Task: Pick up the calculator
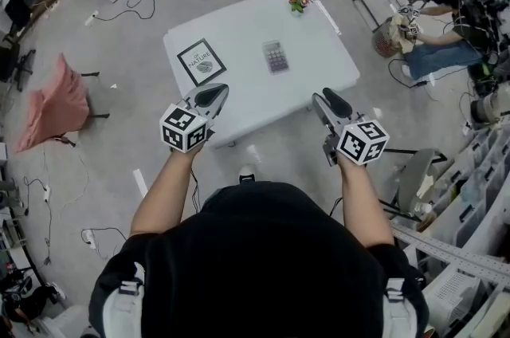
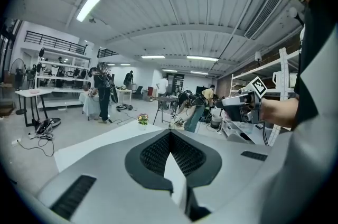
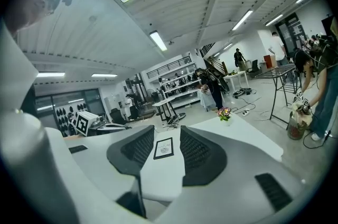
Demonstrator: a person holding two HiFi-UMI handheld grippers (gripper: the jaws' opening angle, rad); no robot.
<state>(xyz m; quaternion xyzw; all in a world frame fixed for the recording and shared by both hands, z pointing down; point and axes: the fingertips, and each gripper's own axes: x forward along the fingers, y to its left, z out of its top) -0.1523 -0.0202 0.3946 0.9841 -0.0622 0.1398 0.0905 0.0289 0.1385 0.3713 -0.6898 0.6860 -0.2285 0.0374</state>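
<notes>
Small flat grey plastic calculator (image 1: 276,56) lay on the white table (image 1: 247,25) ahead, between my left gripper (image 1: 213,93) (jaw tips together, empty) and right gripper (image 1: 328,99) (jaws apart, empty); I judged it light, rigid, slick, best pinched across its long edges.

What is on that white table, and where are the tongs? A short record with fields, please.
Table: white
Calculator: flat near the middle, untouched
Black-bordered card: left of the calculator
Flowers: at the far edge
Left tongs: shut, empty, at the near edge
Right tongs: open, empty, at the near edge
</notes>
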